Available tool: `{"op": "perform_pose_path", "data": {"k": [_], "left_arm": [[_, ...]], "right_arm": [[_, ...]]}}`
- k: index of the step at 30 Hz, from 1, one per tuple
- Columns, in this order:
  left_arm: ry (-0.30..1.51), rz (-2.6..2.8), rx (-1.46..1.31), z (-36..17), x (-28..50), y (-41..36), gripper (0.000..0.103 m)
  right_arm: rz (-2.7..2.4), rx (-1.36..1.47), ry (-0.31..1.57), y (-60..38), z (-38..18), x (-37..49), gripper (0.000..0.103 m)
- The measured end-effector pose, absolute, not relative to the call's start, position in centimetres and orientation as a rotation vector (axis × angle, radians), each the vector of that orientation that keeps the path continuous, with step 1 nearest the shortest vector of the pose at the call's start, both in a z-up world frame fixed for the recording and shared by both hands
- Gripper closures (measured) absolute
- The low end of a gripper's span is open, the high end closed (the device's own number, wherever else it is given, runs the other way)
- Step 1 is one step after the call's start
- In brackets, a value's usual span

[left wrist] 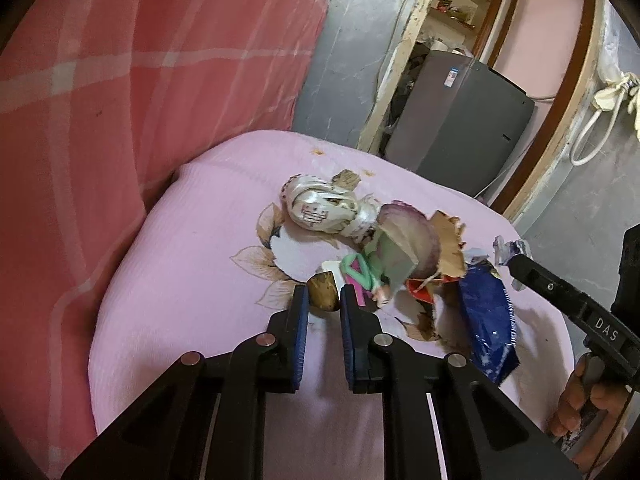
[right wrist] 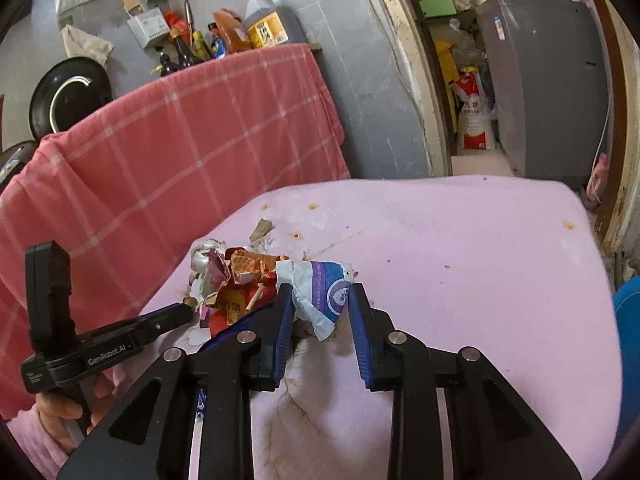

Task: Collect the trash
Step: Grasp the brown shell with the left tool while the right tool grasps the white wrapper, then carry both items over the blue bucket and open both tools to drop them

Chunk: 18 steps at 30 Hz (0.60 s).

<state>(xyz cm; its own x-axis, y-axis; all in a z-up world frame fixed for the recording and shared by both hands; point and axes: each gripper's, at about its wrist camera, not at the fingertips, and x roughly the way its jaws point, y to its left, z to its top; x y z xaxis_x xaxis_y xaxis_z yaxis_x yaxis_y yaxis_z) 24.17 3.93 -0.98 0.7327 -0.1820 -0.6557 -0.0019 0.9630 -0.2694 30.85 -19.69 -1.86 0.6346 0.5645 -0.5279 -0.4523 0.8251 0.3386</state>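
Wrapper (right wrist: 320, 300) pointing down, seemingly pinched.

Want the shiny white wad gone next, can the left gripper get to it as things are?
Probably not yet: the left gripper is shut on a brown scrap; the white wad lies uncovered beyond.

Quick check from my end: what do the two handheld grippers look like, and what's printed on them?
Both are black plastic with silver pivot pins and ribbed blue pads. The left gripper reads "GenRobot.AI" on its body; the right gripper reads "DAS". No cables show.

Both wrist views look closely down, sharing the litter pile (left wrist: 384, 256).
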Motion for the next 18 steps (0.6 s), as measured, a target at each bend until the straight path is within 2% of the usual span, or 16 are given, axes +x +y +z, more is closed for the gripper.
{"op": "perform_pose_path", "data": {"k": [7, 18], "left_arm": [[0.665, -0.112, -0.226, 0.9, 22.1, 2.4, 0.091], [0.377, -0.206, -0.177, 6.5, 19.1, -3.5, 0.091]], "right_arm": [[0.547, 0.146, 0.536, -21.2, 0.2, 28.0, 0.077], [0.496, 0.156, 0.323, -24.8, 5.0, 23.6, 0.077]]}}
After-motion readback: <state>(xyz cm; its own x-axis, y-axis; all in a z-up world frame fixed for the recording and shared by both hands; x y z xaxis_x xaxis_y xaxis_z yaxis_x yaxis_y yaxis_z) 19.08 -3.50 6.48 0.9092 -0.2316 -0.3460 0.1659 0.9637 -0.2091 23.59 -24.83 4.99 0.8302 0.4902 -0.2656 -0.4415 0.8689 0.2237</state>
